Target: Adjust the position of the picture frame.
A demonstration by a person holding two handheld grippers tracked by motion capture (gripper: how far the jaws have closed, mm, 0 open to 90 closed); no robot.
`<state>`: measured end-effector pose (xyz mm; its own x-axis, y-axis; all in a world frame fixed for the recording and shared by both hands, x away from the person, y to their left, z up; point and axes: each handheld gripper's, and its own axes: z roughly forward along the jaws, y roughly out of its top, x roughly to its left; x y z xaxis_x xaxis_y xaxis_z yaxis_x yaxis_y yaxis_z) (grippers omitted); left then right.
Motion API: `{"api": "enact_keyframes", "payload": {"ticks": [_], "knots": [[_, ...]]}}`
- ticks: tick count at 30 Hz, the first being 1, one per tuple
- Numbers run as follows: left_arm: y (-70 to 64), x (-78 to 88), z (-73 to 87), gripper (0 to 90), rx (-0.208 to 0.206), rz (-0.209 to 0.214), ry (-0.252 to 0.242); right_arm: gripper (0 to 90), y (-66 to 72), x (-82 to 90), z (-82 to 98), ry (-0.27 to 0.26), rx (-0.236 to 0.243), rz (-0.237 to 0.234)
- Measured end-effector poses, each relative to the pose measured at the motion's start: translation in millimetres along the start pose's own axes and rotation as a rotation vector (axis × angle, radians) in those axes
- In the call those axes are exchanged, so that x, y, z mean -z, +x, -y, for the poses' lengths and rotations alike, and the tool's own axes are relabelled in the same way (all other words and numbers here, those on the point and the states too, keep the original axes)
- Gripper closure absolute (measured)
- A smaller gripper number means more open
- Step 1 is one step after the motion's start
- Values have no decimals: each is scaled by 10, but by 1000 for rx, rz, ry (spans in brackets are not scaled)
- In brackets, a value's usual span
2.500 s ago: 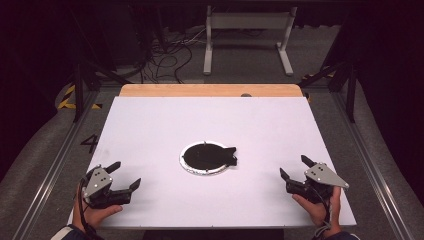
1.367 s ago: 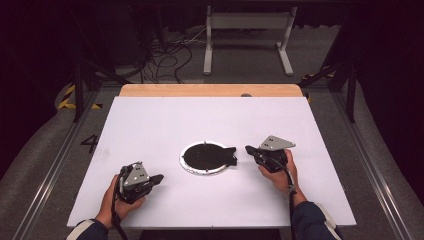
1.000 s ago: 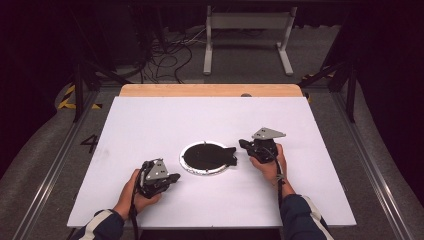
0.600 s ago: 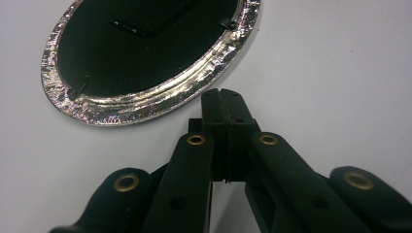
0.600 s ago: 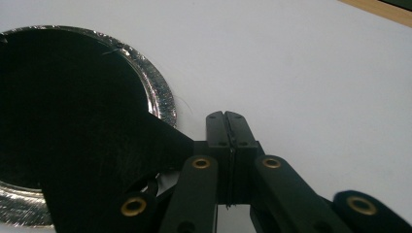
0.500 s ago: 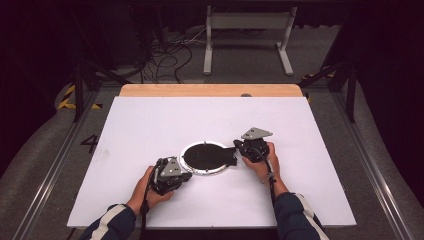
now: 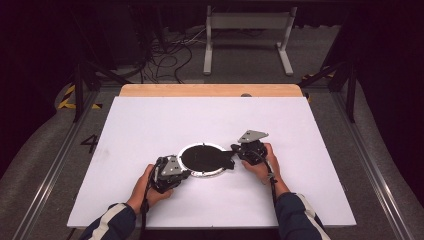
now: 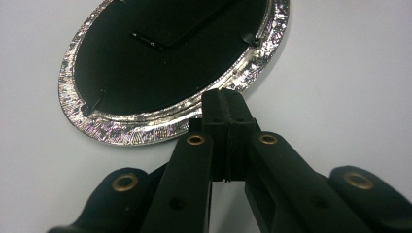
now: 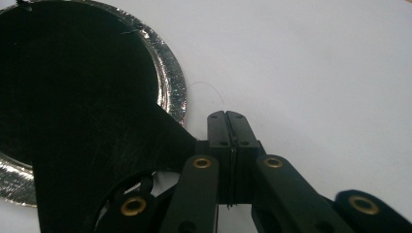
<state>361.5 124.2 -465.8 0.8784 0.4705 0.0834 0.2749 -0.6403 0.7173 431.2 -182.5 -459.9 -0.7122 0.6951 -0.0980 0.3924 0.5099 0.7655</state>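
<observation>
While both hands rest low on a large white table [image 7: 150,125], a round foil-rimmed tray [image 7: 204,159] with a black cover sits near the table's middle, toward the person's side, and a black tab [image 7: 227,159] sticks out from its right edge. The left gripper [image 7: 184,175] sits at the tray's near-left rim; seen from the left gripper view, its jaws are pressed together with nothing between them, the tips [image 8: 224,102] right at the crinkled foil edge [image 8: 145,127], touching or just short of it. The right gripper [image 7: 237,151] sits just beside the tab — in the right gripper view its jaws are also pressed together and empty, tips [image 9: 227,120] on bare table just beside the foil rim [image 9: 172,92]. The likely trouble is that neither gripper can take hold as it stands: both need to spread first. A closed tip pushed against the light foil would probably slide the tray across the smooth table, or dent the soft rim. If the right gripper pulls the tab while the left has no firm hold, the whole tray may lift or skid — and the thin cover could tear unevenly.
</observation>
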Motion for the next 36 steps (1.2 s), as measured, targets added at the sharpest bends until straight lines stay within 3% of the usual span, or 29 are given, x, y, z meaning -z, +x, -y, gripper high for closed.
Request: {"api": "enact_keyframes", "payload": {"ticks": [8,13,20,23,30,34,36], "knots": [[22,4,9,898,-7,5,-1,900,21,81,37,19,36,-33],[58,-10,1,898,7,9,-3,900,54,136,70,27,58,-29],[150,-71,-56,898,16,-2,-2,900,91,235,147,30,26,-19],[176,-97,-78,898,14,-14,-1,900,127,271,176,30,39,0],[284,-209,-156,897,45,-29,-18,900,218,424,314,20,10,-25],[336,-248,-193,894,78,-24,-19,900,293,482,340,28,34,-13],[351,-264,-206,893,91,-26,-20,900,333,509,379,26,11,-12]]}}
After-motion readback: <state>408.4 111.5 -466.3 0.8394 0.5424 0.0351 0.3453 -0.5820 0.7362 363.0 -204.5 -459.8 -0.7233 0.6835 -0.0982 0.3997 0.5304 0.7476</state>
